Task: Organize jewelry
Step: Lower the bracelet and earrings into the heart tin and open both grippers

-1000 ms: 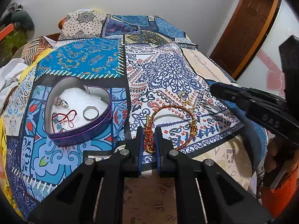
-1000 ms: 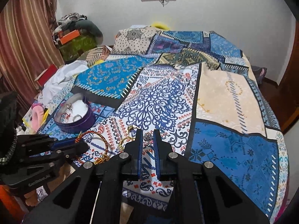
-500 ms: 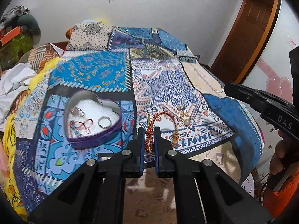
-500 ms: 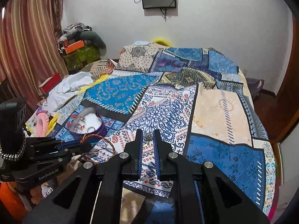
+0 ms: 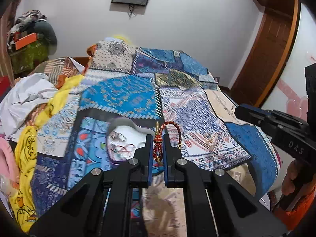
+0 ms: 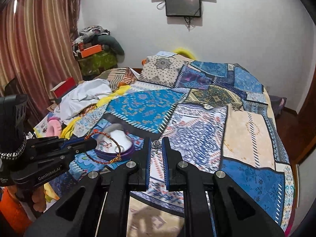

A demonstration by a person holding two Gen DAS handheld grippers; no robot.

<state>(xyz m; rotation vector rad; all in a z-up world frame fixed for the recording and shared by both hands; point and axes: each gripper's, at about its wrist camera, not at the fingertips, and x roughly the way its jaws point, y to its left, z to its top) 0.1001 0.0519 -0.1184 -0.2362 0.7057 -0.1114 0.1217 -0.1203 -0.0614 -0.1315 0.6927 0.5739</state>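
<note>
Carrying step of the tidy-up, both tools loaded. Left gripper (image 5: 158, 148) clamped on the knotted part of a red-and-gold braided cord bracelet (image 5: 170, 127), loop lifted clear of the patchwork bedspread (image 5: 126, 96) and arching up past the fingertips; in the right wrist view, same bracelet (image 6: 116, 148) hanging in front of the purple heart-shaped tin (image 6: 118, 152). Right gripper (image 6: 156, 145) closed on a small silver ornament (image 6: 156, 144), perhaps a ring or earring, too small to tell, held above the bedspread. Tin (image 5: 118, 122) just left of the left fingertips, white padding inside, with a red string piece (image 5: 123, 149) and a silver item (image 5: 116, 136) already lying in it. More gold pieces (image 5: 209, 141) left on the cloth to the right. Next, probably: left tool over the tin's opening, low enough for the loop to fall inside the rim rather than drape across it, then release; afterwards the silver ornament alongside, without snagging the cord.
</note>
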